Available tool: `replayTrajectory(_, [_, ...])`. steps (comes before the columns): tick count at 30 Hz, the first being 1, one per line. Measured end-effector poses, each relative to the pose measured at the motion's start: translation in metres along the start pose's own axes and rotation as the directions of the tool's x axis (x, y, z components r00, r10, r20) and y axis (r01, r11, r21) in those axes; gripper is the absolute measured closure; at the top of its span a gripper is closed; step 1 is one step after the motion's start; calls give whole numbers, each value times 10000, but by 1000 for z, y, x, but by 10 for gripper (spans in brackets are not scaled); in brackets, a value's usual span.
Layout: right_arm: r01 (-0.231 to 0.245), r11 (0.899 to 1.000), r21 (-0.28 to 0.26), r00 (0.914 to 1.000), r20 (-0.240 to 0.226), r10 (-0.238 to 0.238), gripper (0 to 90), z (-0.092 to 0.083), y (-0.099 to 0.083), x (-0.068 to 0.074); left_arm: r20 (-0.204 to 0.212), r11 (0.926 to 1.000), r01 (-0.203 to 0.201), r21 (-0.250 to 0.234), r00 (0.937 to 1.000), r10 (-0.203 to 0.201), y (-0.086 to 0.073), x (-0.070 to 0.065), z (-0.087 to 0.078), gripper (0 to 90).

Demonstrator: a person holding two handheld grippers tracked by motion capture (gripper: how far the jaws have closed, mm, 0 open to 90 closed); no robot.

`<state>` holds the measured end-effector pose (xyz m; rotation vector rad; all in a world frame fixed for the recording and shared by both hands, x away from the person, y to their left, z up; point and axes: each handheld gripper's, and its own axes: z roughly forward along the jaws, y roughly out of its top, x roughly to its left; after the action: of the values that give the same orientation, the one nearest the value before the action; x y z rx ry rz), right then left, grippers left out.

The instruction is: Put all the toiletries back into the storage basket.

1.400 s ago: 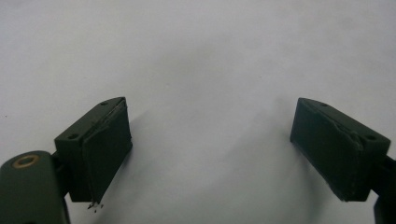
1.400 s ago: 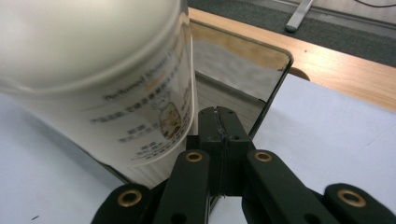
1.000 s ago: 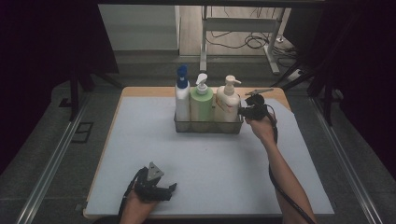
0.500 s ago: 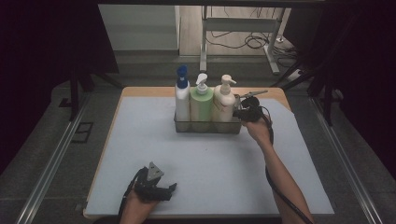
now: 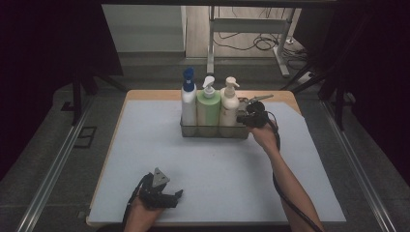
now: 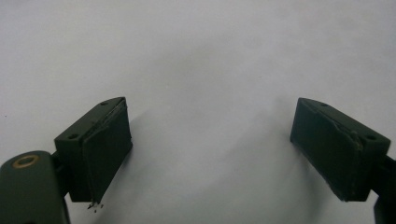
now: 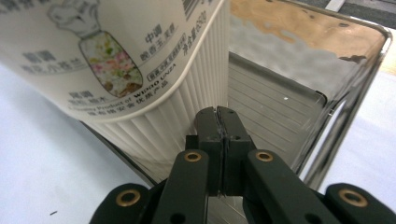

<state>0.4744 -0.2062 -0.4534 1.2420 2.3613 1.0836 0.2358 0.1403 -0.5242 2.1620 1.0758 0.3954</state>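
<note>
While the cream pump bottle (image 5: 229,107) stands upright at the right end of the metal caddy (image 5: 215,131), its long axis is vertical and its pump spout points to the right in the high view. The caddy sits toward the far edge of the tabletop (image 5: 217,169), its long side running left to right. It holds three bottles in a row: a white bottle with a blue cap (image 5: 188,102) at the left, a green pump bottle (image 5: 208,106) in the middle and the cream one at the right, each close against the next.

The right tongs (image 5: 243,118) are at the caddy's right end, just beside the cream bottle. In the right gripper view the right tongs' jaws are pressed fully together with nothing between them, and their tips (image 7: 217,122) reach over the caddy's rim (image 7: 355,93) into the free space beside the bottle's ribbed base (image 7: 177,121); whether they touch the bottle cannot be told.

The left tongs (image 5: 171,197) rest low at the near edge of the tabletop, well apart from the caddy. In the left gripper view the left tongs (image 6: 210,154) have their jaws wide apart over bare white surface, holding nothing.
</note>
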Motion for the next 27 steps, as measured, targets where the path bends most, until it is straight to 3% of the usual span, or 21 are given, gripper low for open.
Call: replayTrajectory(27, [51,10000,5,9999,-126,-51,895,1,-1,8,8,10000,5,12,10000,-5,0,0,0,122])
